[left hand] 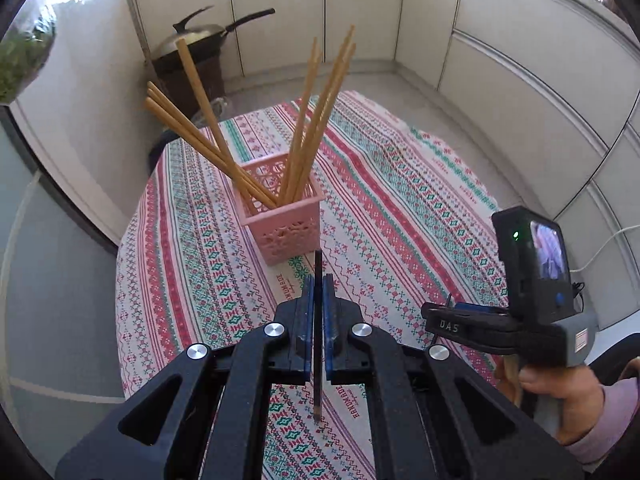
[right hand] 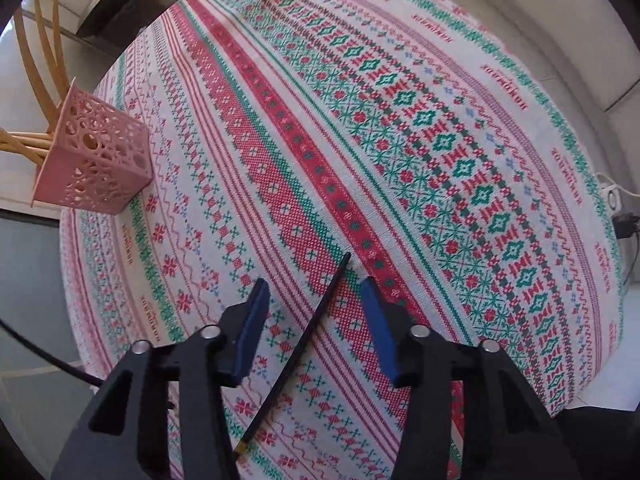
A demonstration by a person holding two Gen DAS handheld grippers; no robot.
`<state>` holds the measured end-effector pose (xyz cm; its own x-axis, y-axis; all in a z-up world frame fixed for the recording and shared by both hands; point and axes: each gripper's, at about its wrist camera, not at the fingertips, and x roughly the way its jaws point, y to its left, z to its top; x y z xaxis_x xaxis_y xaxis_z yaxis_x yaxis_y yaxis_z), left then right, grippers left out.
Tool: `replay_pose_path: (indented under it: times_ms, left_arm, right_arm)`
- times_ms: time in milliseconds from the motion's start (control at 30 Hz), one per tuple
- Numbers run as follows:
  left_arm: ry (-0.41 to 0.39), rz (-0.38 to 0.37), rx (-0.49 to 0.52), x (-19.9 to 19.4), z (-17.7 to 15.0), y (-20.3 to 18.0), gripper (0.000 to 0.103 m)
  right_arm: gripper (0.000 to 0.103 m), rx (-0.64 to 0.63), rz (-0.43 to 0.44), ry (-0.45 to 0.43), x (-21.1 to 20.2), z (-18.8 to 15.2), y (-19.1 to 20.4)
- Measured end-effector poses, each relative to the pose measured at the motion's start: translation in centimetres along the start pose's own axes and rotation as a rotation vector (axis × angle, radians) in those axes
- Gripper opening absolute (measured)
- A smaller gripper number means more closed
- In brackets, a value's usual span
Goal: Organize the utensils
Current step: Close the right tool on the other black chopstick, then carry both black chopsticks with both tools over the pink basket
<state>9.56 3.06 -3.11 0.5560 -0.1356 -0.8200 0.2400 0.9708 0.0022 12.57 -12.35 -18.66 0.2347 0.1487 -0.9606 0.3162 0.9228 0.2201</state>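
A pink lattice basket holds tan wooden chopsticks; the tablecloth is white with red and green cross-stitch bands; a black chopstick lies on it; both grippers' pads are blue

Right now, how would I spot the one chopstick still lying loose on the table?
Start at the round table's patterned red, green and white cloth, with the pink lattice basket of pale wooden chopsticks at one side. Across the cloth from it, a thin stick lies flat between the open blue pads of the right gripper. That black chopstick is dark, unlike the basket's pale ones.
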Motion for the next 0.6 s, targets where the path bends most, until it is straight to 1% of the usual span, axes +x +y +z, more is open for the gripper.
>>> replay_pose_path:
  times_ms: [33,67,100,200,300,400,500,600]
  left_arm:
    - [-0.007,0.001,-0.004,0.0,0.1,0.1,0.003]
    - [-0.009,0.000,-0.007,0.0,0.1,0.2,0.003]
    - [-0.010,0.001,-0.012,0.1,0.1,0.4,0.003]
    - [-0.017,-0.001,-0.040,0.3,0.2,0.9,0.003]
    - [-0.038,0.001,-0.060,-0.2,0.2,1.3,0.003]
    - [-0.061,-0.004,-0.080,-1.0,0.2,1.6,0.003]
    - [-0.080,-0.013,-0.090,-1.8,0.1,1.8,0.003]
    - [-0.099,-0.017,-0.095,-2.7,-0.1,1.9,0.003]
  right_arm:
    - [0.033,-0.007,-0.008,-0.015,-0.1,-0.1,0.1]
    - [0.017,-0.015,-0.018,-0.034,0.0,-0.2,0.3]
    - [0.012,-0.010,-0.021,-0.046,0.0,-0.1,0.0]
    - [0.008,0.038,0.053,-0.029,-0.2,0.5,-1.3]
    - [0.005,0.035,0.111,-0.037,-1.2,0.5,-1.7]
    - [0.004,-0.022,0.144,-0.093,-3.5,0.1,-1.0]
    - [0.004,-0.081,0.196,-0.157,-6.4,-0.1,-0.9]
    - [0.004,-0.145,0.223,-0.242,-9.2,-0.7,0.1]
